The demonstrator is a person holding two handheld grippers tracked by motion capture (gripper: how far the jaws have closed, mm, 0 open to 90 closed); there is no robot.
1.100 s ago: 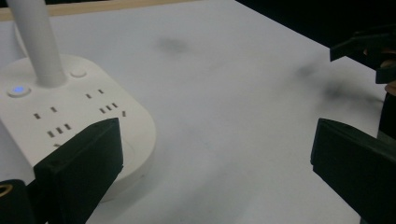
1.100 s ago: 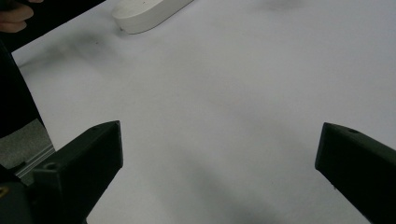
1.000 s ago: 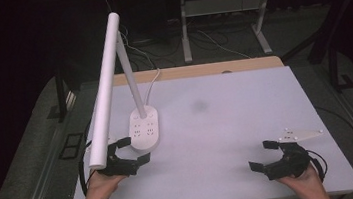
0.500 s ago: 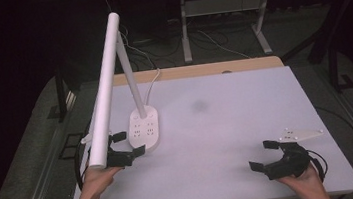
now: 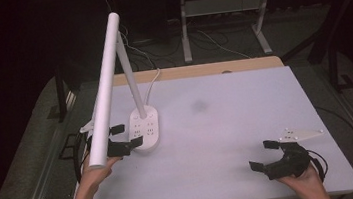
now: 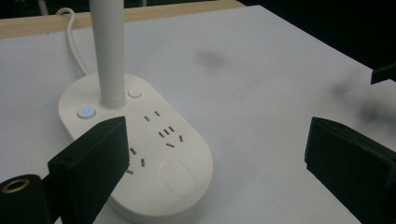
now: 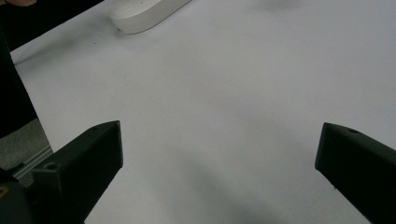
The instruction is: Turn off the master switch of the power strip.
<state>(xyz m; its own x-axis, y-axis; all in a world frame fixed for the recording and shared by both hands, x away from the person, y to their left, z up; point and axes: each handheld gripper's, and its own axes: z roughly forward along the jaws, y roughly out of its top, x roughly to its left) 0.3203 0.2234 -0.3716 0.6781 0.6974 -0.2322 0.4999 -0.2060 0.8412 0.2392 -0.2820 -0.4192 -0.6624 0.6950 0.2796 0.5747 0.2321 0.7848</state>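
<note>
I am seeing the lamp point(image 5: 140, 129) standing at the table's point(image 5: 217, 125) left side, its oval base running lengthwise away from me, its long white head slanting from high at the back down toward me. My left gripper view is showing a blue-lit button point(image 6: 86, 112) and sockets on the base. My left gripper point(image 5: 123, 138) is hovering just beside the base, jaws wide apart, holding nothing; my right gripper point(image 5: 266, 154) is sitting well apart, also wide open and empty.

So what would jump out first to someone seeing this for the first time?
The white desk lamp at the table's left: a long tube head slanting over an oval base with sockets and a glowing blue button. The left claw sits open right at that base, while the right claw hangs open over bare white table near the front right.
</note>
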